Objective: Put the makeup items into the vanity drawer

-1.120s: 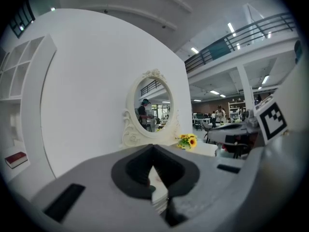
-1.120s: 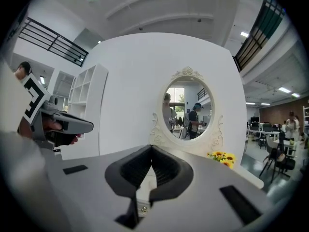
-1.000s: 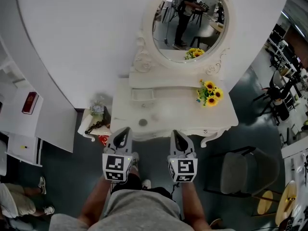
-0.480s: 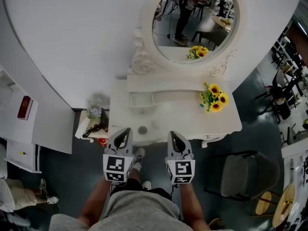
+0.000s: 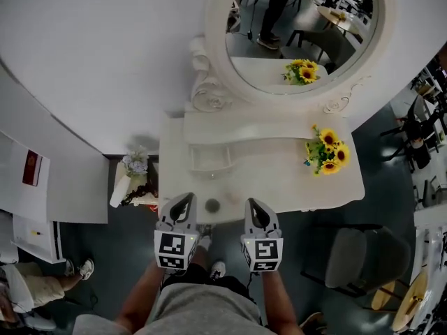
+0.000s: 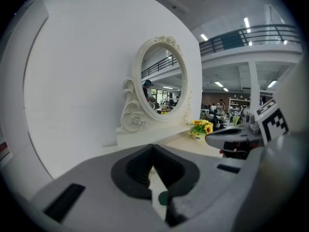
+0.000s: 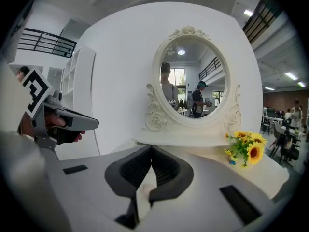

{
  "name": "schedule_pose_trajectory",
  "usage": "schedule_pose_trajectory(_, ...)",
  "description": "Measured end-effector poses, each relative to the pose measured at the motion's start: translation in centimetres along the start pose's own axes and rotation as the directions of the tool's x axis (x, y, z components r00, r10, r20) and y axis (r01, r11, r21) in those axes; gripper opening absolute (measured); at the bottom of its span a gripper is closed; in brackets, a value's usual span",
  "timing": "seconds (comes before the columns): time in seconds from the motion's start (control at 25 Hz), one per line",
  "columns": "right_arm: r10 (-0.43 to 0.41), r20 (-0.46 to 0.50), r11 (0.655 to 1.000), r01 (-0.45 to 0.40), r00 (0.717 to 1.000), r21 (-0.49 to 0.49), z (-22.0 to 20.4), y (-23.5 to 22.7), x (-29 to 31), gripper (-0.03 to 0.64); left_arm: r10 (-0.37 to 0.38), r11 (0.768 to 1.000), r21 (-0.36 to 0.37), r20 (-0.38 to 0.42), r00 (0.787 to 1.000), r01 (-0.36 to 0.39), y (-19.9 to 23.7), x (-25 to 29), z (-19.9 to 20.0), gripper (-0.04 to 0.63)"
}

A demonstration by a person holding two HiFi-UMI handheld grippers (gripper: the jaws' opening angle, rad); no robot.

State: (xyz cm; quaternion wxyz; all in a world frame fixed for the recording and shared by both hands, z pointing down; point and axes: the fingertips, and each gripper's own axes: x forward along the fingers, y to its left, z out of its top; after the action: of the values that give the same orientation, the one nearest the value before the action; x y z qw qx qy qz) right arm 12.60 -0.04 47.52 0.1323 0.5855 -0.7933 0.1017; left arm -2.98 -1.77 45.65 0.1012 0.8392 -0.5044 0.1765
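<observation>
we face a white wall point(image 5: 105, 61) that fills the top and left of the head view. against it stands a white vanity, and its tabletop point(image 5: 279, 180) is bare over most of its surface. an oval mirror point(image 5: 307, 33) in a carved white frame rises from a raised shelf at the back of the tabletop. it reflects a hall with people, chairs and the flowers. a grey chair point(image 5: 356, 253) stands on the dark floor point(image 5: 307, 236) to the right of the vanity, apart from it. a low white stand point(image 5: 119, 190) carrying a jumble of small things sits just beside the vanity's left end.

we hold our two claws side by side at the front edge of the tabletop, both pointing toward the mirror. the left claw point(image 5: 183, 199) has its jaws pressed together at the tips, with nothing pinched between them. the right claw point(image 5: 251, 204) is pressed together the same way and is also empty.

a bunch of sunflowers point(image 5: 327, 152) stands toward the right back of the tabletop, below the mirror's frame. a small drawer point(image 5: 209, 158) sits under the shelf on the left half of the tabletop; we cannot tell whether it is open at all. a small round dark thing point(image 5: 212, 205), the only likely makeup item we can make out, lies on the tabletop near its front edge. it sits between the two claws and neither claw touches it.
</observation>
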Motion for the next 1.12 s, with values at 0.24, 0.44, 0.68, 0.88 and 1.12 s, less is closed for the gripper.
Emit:
schedule_pose_trajectory(0.24, 0.009, -0.082, 1.0, -0.008, 0.997, 0.01, -3.1, -0.3, 3.8, 0.014, -0.021, 0.999, -0.043, -0.079, 0.997, 0.018, 1.5, 3.6, -3.1, 0.0)
schedule_pose_trajectory(0.44, 0.025, -0.147, 1.0, -0.024, 0.989, 0.008, -5.9, -0.2, 6.1, 0.014, -0.037, 0.998, -0.06, -0.141, 0.989, 0.029, 2.2, 6.0, -5.7, 0.0)
schedule_pose_trajectory(0.68, 0.073, -0.2, 0.997, -0.069, 0.977, 0.029, -8.9, 0.1, 7.7, 0.014, -0.051, 0.997, -0.071, -0.194, 0.98, 0.038, 2.5, 7.8, -8.4, 0.0)
schedule_pose_trajectory(0.88, 0.134, -0.266, 0.991, -0.128, 0.955, 0.041, -11.2, 0.6, 8.7, 0.12, -0.055, 0.996, -0.082, -0.225, 0.973, 0.037, 2.5, 8.4, -9.4, 0.0)
schedule_pose_trajectory(1.12, 0.17, -0.344, 0.985, -0.165, 0.923, 0.044, -14.5, 1.0, 9.6, 0.183, -0.05, 0.996, -0.089, -0.255, 0.966, 0.028, 2.7, 8.9, -10.5, 0.0)
